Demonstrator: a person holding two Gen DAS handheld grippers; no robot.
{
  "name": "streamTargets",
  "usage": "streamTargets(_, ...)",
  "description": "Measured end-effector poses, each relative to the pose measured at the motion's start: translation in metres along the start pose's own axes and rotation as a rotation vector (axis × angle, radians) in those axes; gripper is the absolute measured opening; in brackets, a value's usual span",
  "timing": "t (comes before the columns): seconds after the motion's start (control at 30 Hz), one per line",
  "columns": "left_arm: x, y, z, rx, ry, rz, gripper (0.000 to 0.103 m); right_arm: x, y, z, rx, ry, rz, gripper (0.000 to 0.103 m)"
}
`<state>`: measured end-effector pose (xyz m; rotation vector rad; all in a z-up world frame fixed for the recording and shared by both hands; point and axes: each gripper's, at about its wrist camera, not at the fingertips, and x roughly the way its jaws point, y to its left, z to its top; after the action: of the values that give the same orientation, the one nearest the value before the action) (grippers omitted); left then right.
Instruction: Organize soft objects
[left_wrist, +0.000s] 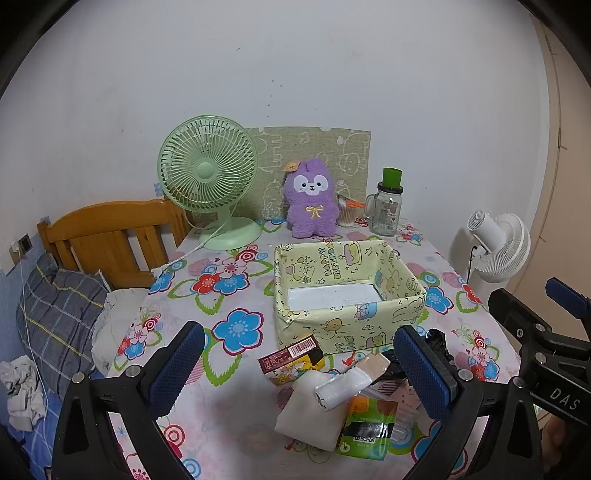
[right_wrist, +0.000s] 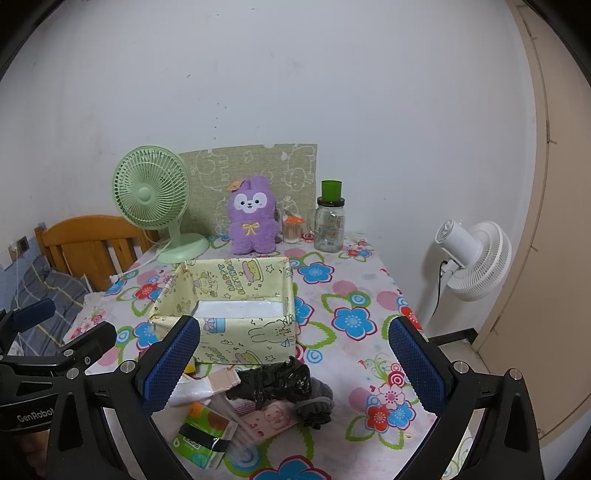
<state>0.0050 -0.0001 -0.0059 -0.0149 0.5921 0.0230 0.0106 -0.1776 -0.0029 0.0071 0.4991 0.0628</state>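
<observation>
A yellow cartoon-print box (left_wrist: 347, 291) stands open and empty mid-table; it also shows in the right wrist view (right_wrist: 229, 306). In front of it lies a pile: a red packet (left_wrist: 290, 354), a white folded cloth (left_wrist: 310, 410), a rolled white bag (left_wrist: 345, 386), a green tissue pack (left_wrist: 367, 428) and a black crumpled bag (right_wrist: 280, 380). My left gripper (left_wrist: 299, 369) is open above the pile. My right gripper (right_wrist: 295, 365) is open over the black bag and a pink packet (right_wrist: 269, 421). A purple plush (left_wrist: 312, 197) stands at the back.
A green desk fan (left_wrist: 208, 177), a glass jar with a green lid (left_wrist: 386, 210) and a small cup (left_wrist: 347, 212) line the back wall. A white floor fan (right_wrist: 472, 258) stands right of the table. A wooden bed headboard (left_wrist: 110, 236) and pillow lie left.
</observation>
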Motion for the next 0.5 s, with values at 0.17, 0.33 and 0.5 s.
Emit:
streamTargets(0.17,-0.0002,-0.0002,-0.0005,0.000,0.001,0.000,0.103,0.0006,0.0001,-0.0004,-0.001,0.001,0.001,0.103)
streamTargets(0.33,0.0021,0.0004,-0.0006,0.002,0.009,0.000,0.103,0.0010,0.0000,-0.0008,-0.001,0.003,0.001,0.103)
streamTargets(0.5,0.0080,0.0010,-0.0006,0.010,0.023,0.003,0.103,0.0059,0.0006,0.0000,0.001,0.016,0.007,0.103)
